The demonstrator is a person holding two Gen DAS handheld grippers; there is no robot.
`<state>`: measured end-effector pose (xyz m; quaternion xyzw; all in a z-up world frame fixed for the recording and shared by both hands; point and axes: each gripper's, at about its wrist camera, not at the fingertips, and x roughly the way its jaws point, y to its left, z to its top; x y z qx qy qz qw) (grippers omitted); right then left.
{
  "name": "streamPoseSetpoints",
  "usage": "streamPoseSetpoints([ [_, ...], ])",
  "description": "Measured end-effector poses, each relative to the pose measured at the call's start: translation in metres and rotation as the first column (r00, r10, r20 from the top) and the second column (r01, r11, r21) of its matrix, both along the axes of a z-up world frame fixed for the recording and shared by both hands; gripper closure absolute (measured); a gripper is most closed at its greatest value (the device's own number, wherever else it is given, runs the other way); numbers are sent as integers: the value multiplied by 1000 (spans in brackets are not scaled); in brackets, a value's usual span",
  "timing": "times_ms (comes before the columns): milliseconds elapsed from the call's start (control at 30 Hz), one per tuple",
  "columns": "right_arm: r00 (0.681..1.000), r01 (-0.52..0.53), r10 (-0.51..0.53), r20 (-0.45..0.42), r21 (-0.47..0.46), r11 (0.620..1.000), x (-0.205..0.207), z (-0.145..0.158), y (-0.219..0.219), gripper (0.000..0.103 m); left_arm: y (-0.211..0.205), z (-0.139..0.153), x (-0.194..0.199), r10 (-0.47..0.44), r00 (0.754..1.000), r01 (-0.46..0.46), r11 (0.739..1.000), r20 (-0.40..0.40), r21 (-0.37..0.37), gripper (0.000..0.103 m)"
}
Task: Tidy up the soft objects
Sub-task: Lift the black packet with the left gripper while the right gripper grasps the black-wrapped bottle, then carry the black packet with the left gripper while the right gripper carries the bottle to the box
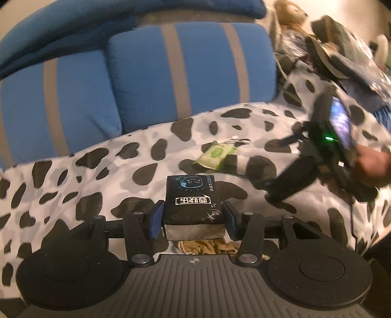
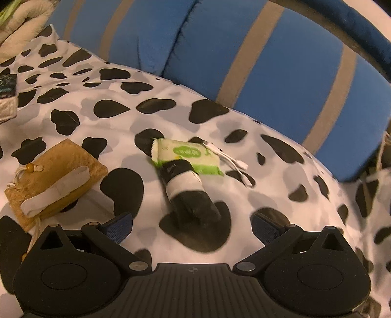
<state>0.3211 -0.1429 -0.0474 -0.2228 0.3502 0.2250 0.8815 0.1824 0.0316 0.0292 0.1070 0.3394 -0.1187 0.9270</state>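
My left gripper [image 1: 193,217] is shut on a black tissue pack [image 1: 193,200] with white characters, held above the cow-print blanket [image 1: 97,176]. A green tissue pack [image 1: 215,154] lies farther ahead on the blanket. My right gripper [image 2: 191,226] is open and empty, its jaws wide apart just short of a rolled black-and-white sock [image 2: 188,188]. The sock lies against the green tissue pack [image 2: 185,156]. A mustard drawstring pouch [image 2: 56,176] with a pale strap lies to the left. The right gripper also shows in the left wrist view [image 1: 276,190], hand-held.
Blue cushions with grey stripes [image 1: 171,73] line the back of the blanket. A white cable [image 2: 229,161] lies beside the green pack. A pile of clothes and a plush toy [image 1: 290,14] sits at the far right. The black pack shows at the right wrist view's left edge [image 2: 7,85].
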Motion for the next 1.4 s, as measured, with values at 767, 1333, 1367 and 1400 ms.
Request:
streamPoseSetpoints([
  [767,996,34,-34,-81,1,999,41,-21,14,57,3,-5,11,-1,999,0,1000,-53,-19,54],
  [1333,991,107,-95,-97,122,987,-18,44,-40,58,-3,3,3,39,998,-42,997,-46,-69,54],
  [1367,990,109,-97,-98,126,986,-23,47,-44,58,-3,5,0,41,998,-44,996,-44,-76,54],
  [1400,990,112,-99,-99,130,985,-27,50,-46,58,-3,6,-3,44,998,-48,996,-43,-81,54],
])
